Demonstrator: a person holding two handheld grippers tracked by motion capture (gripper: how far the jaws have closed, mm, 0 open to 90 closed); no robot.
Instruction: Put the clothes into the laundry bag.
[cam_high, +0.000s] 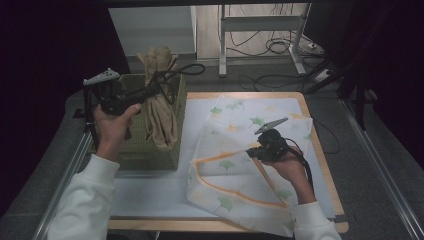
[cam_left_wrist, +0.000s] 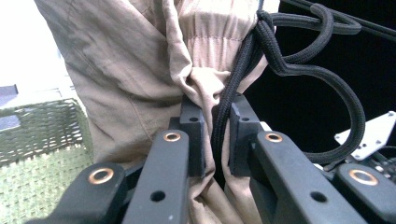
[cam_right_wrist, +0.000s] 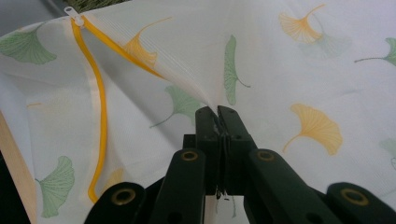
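left gripper view has the left gripper clamped on a fold of the tan garment and its black drawstring, lifted above the green basket. right gripper is pinched shut on the ginkgo-print laundry bag, which lies on the table beside the basket.

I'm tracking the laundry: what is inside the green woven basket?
A tan cloth garment, held by the left gripper, hangs into the green woven basket. Its walls hide the garment's lower end and anything else inside.
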